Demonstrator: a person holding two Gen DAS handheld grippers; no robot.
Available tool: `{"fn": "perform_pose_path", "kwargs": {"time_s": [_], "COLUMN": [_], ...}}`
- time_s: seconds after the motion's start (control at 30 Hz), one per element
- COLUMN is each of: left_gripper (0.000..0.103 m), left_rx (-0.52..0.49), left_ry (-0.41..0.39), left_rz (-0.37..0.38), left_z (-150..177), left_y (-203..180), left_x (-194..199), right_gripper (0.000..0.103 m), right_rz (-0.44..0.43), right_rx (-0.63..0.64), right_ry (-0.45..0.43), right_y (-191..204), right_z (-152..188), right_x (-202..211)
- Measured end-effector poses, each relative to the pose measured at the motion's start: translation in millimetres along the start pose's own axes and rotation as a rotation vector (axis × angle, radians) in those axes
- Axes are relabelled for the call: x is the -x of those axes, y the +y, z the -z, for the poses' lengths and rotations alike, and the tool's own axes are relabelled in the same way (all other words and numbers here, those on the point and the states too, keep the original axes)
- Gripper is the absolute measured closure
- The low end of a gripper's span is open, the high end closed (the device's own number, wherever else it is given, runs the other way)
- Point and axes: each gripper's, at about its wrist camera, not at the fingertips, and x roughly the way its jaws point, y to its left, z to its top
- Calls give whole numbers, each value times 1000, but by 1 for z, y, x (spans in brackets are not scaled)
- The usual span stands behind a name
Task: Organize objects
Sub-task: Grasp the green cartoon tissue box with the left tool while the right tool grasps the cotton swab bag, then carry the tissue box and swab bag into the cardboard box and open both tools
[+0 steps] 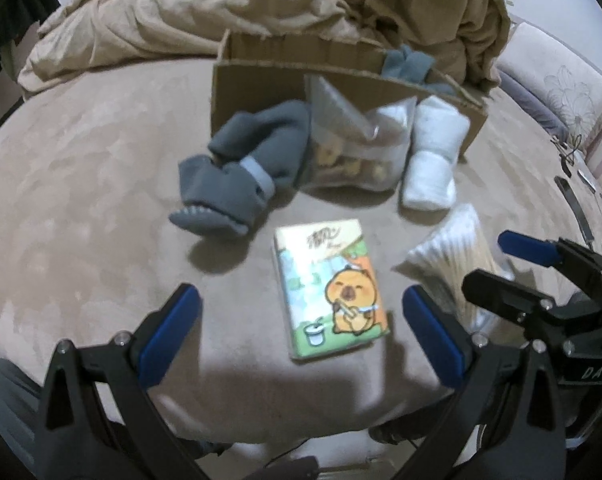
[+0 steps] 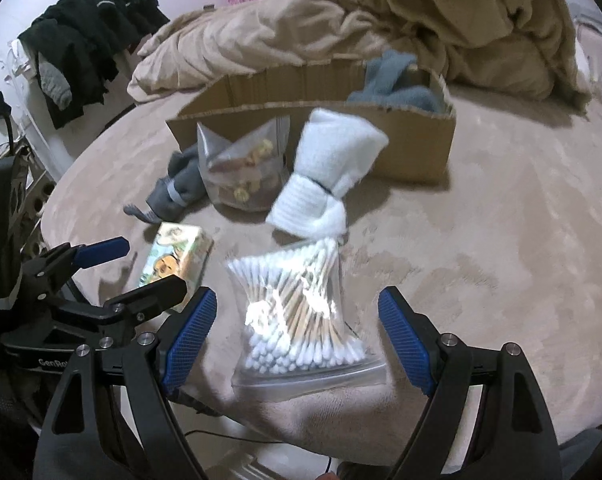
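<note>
Left hand-held gripper [image 1: 301,328] spread wide, fingers either side of cartoon tissue pack [image 1: 331,290], not touching it; pack flat on bed [image 1: 81,200]. Right hand-held gripper [image 2: 297,336] also wide, straddling clear bag of cotton swabs [image 2: 301,316], holding nothing. Beyond: white rolled socks [image 2: 329,184], snack bag [image 2: 243,168] leaning on cardboard box [image 2: 413,148], grey socks [image 1: 241,168] just beside it. Another grey cloth [image 2: 397,80] inside box at its right end. Rumpled tan blanket [image 2: 341,16] behind box.
</note>
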Motion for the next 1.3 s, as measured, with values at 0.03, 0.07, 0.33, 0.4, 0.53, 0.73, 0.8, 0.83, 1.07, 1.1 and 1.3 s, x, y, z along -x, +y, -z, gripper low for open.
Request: {"fn": "perform_pose_path", "kwargs": {"time_s": [0.03,0.07,0.33,0.4,0.53,0.73,0.8,0.83,1.07,1.1,1.3], "left_gripper": [1,2,2,6,30,56,56,56,56,56,56], "left_rx": [-1,-5,-61,-72,-84,-97,-98,-99,-98,-96,-77], "left_ry": [5,11,17,10,-17,-55,-68,-73,-126,-133,-173], "left_rz": [3,1,-52,-61,-75,-104,-106,-105,-77,-71,-28], "left_z": [1,1,7,8,8,10,9,9,6,4,-6], "left_y": [0,0,-5,-6,-7,-12,-11,-12,-15,-15,-17], "left_x": [-2,-5,-18,-17,-9,3,7,10,41,47,83], "right_gripper": [18,18,32,38,53,55,56,56,55,56,56], "right_rz": [-2,-4,16,26,24,34,39,42,44,42,33], "right_rx": [1,5,56,53,58,55,51,49,46,48,69], "right_ry": [8,17,43,36,19,-5,-15,-19,-59,-65,-133], "right_y": [0,0,3,1,1,2,1,0,4,5,16], "right_z": [1,2,10,11,12,12,11,9,4,2,-10], "right_x": [-3,-6,-20,-19,-15,-4,1,3,23,27,63]}}
